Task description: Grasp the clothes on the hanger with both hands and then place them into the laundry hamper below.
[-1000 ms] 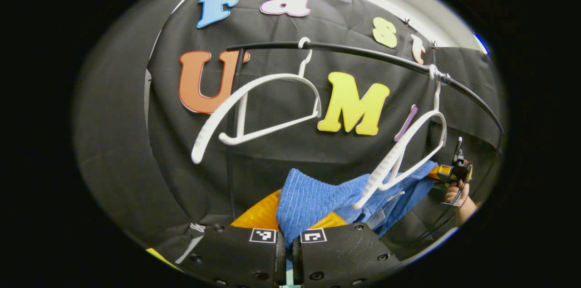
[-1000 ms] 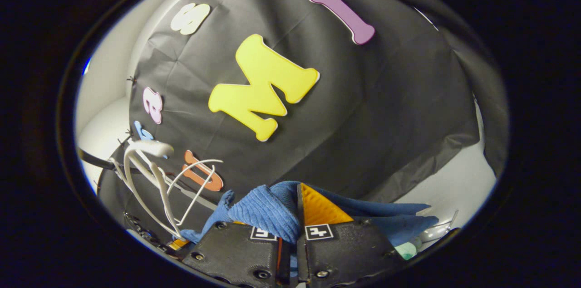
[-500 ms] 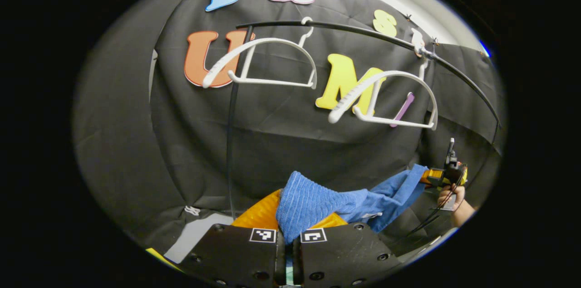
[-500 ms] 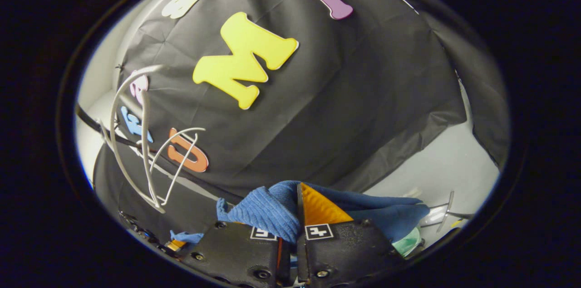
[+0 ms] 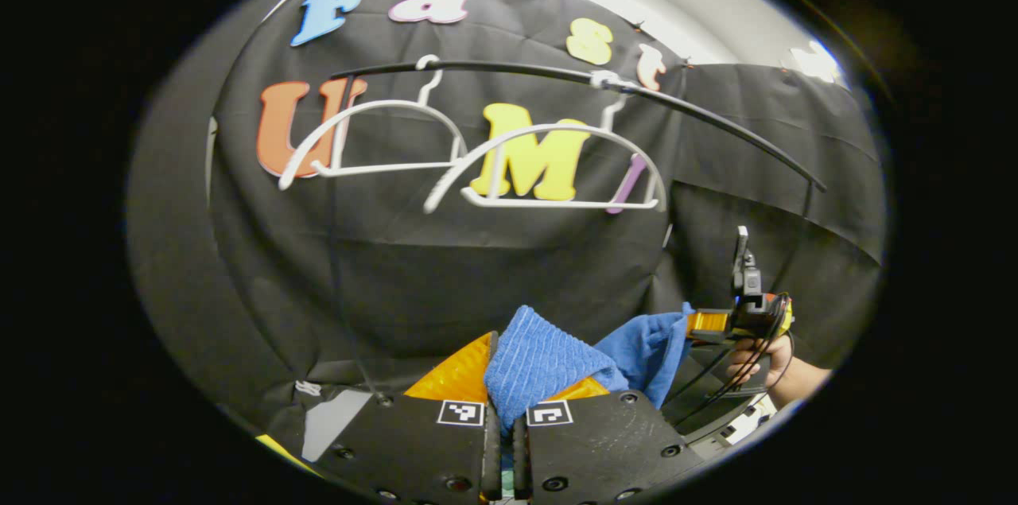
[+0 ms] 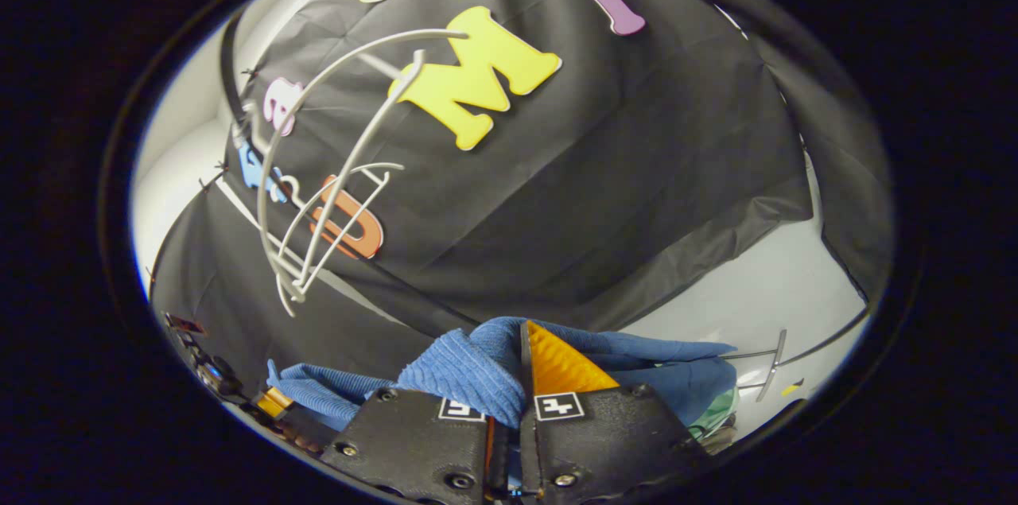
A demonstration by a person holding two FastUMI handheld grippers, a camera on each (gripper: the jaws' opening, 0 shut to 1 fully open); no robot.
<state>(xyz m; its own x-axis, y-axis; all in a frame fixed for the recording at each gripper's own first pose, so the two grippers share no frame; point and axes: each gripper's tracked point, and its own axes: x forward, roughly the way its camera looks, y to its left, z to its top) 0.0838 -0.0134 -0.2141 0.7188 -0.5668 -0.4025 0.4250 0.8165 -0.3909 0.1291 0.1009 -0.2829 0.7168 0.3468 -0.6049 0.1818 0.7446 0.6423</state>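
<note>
Left gripper view: the left gripper (image 5: 503,441), at 6 o'clock, has its fingers pressed together on a fold of the blue cloth (image 5: 541,362). The cloth runs toward 4 o'clock to the right gripper (image 5: 704,324), held by a hand (image 5: 755,366). Two white hangers (image 5: 374,141) (image 5: 557,167) hang bare from a black rail (image 5: 557,75) at 12 o'clock. Right gripper view: the right gripper (image 6: 503,441) pinches the blue cloth (image 6: 469,370) at 6 o'clock; the hangers (image 6: 334,171) lie toward 10 o'clock.
</note>
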